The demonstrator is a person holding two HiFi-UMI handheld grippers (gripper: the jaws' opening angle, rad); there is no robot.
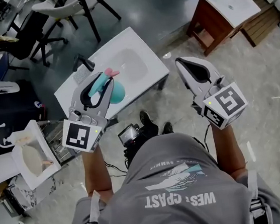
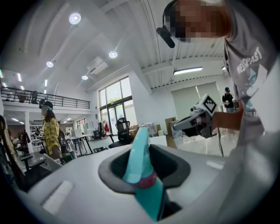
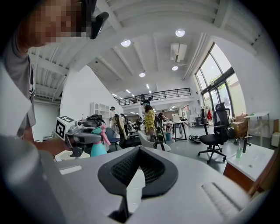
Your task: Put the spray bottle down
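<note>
A teal spray bottle (image 1: 116,91) with a pink trigger is held in the air, with my left gripper (image 1: 101,86) shut on its neck. It hangs over the near edge of a white sink top (image 1: 148,77). In the left gripper view the bottle (image 2: 139,153) fills the slot between my jaws. My right gripper (image 1: 188,67) hovers to the right of the sink top and holds nothing. In its own view, my right gripper (image 3: 133,177) shows only a narrow gap between the jaws. That view also shows my left gripper (image 3: 83,138) and the bottle (image 3: 98,146).
A black faucet (image 1: 84,62) stands at the sink top's far left. A second basin on a wooden cabinet (image 1: 223,7) is at the back right. A white pedestal sink (image 1: 31,157) stands at the left, and chairs (image 1: 66,6) stand behind. People stand in the hall beyond.
</note>
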